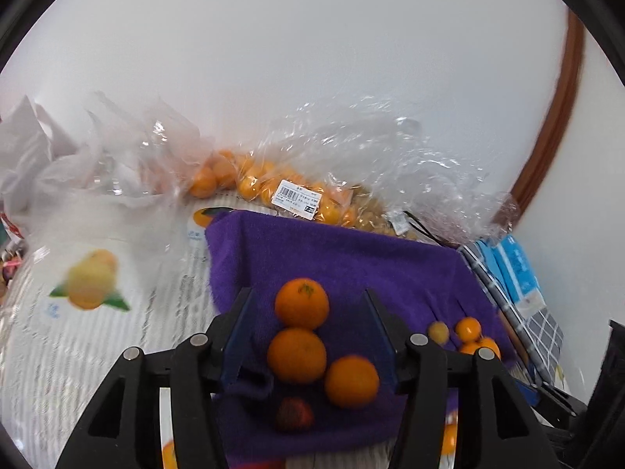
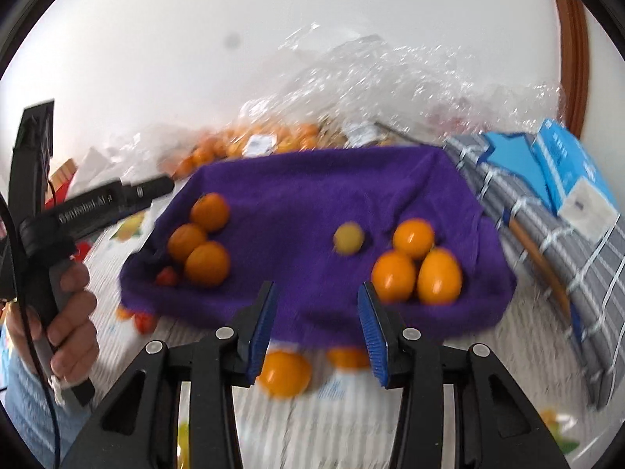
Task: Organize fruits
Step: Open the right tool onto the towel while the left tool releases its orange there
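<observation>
A purple cloth (image 1: pixel 351 258) (image 2: pixel 312 195) lies on the table. Three matte mandarins (image 1: pixel 297 355) (image 2: pixel 207 264) cluster at its left, with a small red fruit (image 1: pixel 293 414) (image 2: pixel 168 275) beside them. At its right sit three glossy oranges (image 2: pixel 413 238) (image 1: pixel 468 328) and a small yellowish fruit (image 2: pixel 348 237) (image 1: pixel 438 332). My left gripper (image 1: pixel 308 293) (image 2: pixel 164 187) is open above the mandarins; its pads touch none of them. My right gripper (image 2: pixel 316 287) hangs open over the cloth's near edge, nothing between its fingers.
Two loose oranges (image 2: pixel 285 373) lie on the table in front of the cloth. Clear plastic bags of oranges (image 1: pixel 289 191) (image 2: pixel 273 136) crowd the back by the white wall. A blue box (image 2: pixel 566 172) on grey checked fabric (image 2: pixel 547 258) lies to the right. A hand (image 2: pixel 74 312) holds the left gripper's handle.
</observation>
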A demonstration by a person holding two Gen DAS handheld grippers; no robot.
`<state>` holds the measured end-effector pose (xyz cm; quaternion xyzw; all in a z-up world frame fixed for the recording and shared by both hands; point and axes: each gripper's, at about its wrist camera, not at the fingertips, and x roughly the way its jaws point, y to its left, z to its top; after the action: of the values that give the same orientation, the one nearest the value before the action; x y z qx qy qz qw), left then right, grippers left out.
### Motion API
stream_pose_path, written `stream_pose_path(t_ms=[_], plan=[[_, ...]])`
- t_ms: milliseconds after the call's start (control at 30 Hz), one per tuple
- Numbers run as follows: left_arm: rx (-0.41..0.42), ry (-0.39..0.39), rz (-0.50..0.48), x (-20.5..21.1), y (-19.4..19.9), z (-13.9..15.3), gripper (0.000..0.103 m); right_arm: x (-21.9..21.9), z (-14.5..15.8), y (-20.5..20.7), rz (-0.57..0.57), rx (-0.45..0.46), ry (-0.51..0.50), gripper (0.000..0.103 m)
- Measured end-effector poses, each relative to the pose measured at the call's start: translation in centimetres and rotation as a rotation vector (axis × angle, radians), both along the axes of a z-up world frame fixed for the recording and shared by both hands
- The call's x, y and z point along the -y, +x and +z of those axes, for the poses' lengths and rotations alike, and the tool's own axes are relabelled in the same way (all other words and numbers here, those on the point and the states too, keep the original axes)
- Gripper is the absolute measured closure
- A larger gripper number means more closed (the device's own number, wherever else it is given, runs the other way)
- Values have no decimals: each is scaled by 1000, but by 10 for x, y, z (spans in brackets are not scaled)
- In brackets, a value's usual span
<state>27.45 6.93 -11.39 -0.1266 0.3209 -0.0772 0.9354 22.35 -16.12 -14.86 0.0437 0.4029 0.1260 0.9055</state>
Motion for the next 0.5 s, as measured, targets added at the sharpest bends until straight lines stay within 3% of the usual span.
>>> stream_pose_path(t_ms=[133,300,400,467,500], plan=[[6,31,22,-9,-41,-13,49,-8,-16,-13,32,-33,-10,60],[-3,-22,41,-24,-72,-21,49,-11,-34,-16,55,-86,75,59],[10,-11,47,-24,-75,-22,49,-23,-35,-19,85,-69,12,59],[8,19,48,-19,-73,-24,49,-29,-37,-21,113,-76,-9,69],[4,28,45,-17,-72,-25,49,-32,-37,-22,120,-72,-19,69]])
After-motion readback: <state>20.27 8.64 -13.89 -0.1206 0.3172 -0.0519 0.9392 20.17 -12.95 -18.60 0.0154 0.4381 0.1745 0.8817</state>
